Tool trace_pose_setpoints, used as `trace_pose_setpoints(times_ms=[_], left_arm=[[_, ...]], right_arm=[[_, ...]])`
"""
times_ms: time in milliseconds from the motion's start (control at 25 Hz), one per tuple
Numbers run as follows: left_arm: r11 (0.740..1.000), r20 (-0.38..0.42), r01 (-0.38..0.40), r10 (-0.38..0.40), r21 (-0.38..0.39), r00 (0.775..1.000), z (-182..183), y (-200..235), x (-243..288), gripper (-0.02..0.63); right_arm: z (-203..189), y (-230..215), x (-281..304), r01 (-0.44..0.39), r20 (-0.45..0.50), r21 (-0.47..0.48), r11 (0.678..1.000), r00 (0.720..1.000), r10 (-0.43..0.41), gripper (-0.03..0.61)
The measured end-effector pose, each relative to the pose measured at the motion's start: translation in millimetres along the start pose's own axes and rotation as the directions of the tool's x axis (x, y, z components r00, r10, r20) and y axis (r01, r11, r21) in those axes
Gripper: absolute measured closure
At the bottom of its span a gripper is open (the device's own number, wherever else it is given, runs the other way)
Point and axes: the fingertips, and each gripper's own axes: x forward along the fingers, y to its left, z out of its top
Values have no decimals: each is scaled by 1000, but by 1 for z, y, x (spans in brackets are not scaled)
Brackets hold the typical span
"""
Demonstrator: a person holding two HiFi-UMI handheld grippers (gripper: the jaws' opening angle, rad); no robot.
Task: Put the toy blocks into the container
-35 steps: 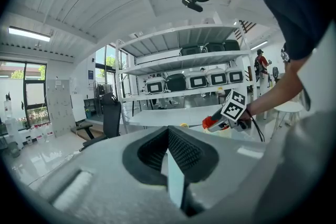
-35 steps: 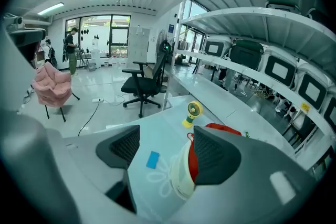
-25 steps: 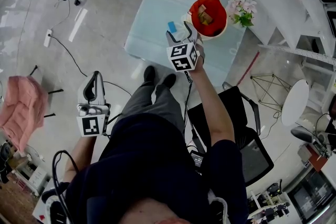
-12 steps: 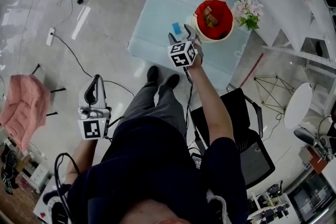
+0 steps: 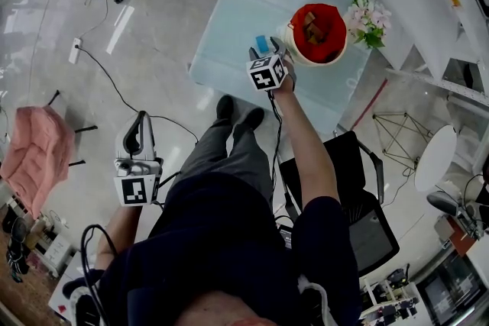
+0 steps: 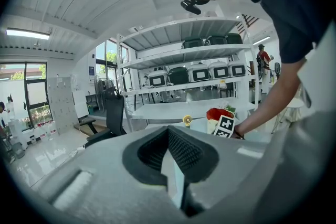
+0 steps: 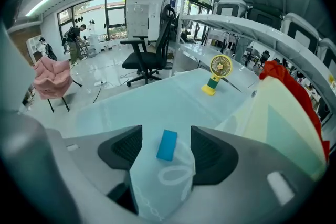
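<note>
Toy blocks sit in two places in the head view: one blue block lies on the pale glass table, and several brownish blocks rest inside the red-lined container, which stands near the table's edge just beside the blue one. The right gripper is stretched out over the table with its tips on either side of the blue block. The left gripper hangs low beside the person's leg, well apart from the table.

In the left gripper view, the left gripper has its ribbed pads pressed together with nothing between them. Beyond it, the container and a small yellow fan stand on the table.

In the right gripper view, the right gripper has its jaws spread, though they have just been closing a little. The blue block lies flat on the table between the two pads (neither pad touches it, with clear gaps on both sides). The container rises close on the right, and the fan stands farther back.
</note>
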Motion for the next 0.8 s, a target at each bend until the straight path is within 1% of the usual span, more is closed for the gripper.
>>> trace_pose_setpoints(times_ms=[320, 640, 800], left_arm=[[1000, -23, -14, 14, 1, 1000, -6, 7, 5, 609], [1000, -42, -18, 18, -2, 999, -12, 10, 5, 609], [1000, -46, -21, 21, -3, 999, -13, 12, 6, 609]], right_arm=[[-12, 1, 26, -22, -57, 30, 999, 998, 23, 298], [-24, -3, 40, -18, -112, 79, 997, 993, 26, 310], [-28, -2, 46, -21, -134, 85, 996, 990, 32, 323]])
